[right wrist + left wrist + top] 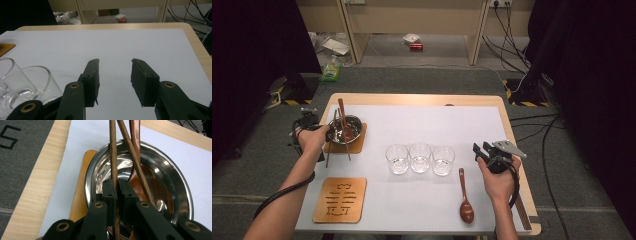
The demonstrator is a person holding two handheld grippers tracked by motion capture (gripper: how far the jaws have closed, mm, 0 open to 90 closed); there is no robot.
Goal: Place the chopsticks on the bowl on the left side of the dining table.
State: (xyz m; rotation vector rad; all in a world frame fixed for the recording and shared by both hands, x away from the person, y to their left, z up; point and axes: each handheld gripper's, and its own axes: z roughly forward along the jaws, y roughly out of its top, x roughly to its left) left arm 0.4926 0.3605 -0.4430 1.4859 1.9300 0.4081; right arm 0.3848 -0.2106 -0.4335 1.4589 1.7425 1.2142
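A steel bowl (354,131) stands on a wooden coaster (360,145) at the table's left. A wooden spoon (342,111) and two chopsticks (329,155) rest in it. My left gripper (330,135) reaches over the bowl's near rim. In the left gripper view its jaws (116,187) are shut on the left chopstick (113,150); the other chopstick (132,155) and the spoon (136,137) lie free to the right over the bowl (175,185). My right gripper (479,150) hovers at the table's right side, open, with nothing between its fingers (115,75).
Three clear glasses (420,158) stand in a row mid-table, two of them at the left of the right gripper view (27,85). A second wooden spoon (465,200) lies near the front right. A carved coaster (340,199) sits at the front left.
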